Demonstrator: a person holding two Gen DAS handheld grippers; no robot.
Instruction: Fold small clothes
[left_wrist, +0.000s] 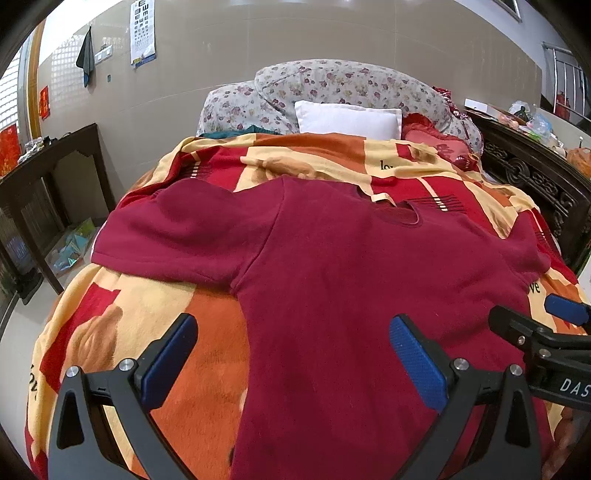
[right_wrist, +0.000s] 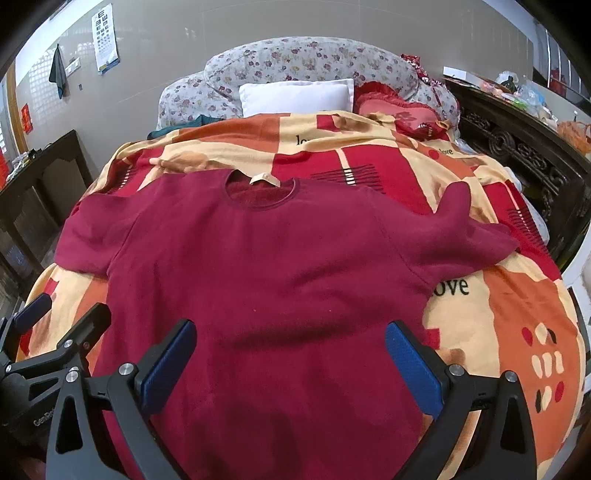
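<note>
A dark red short-sleeved top lies spread flat, front up, on a patterned bed blanket, neck towards the pillows; it also shows in the right wrist view. My left gripper is open and empty, hovering over the top's left lower body. My right gripper is open and empty over the lower middle of the top. The right gripper shows at the right edge of the left wrist view. The left gripper shows at the left edge of the right wrist view.
A white pillow and floral cushions lie at the head of the bed. A red heart cushion is beside them. A dark wooden cabinet stands left, and a carved dark bed frame runs along the right.
</note>
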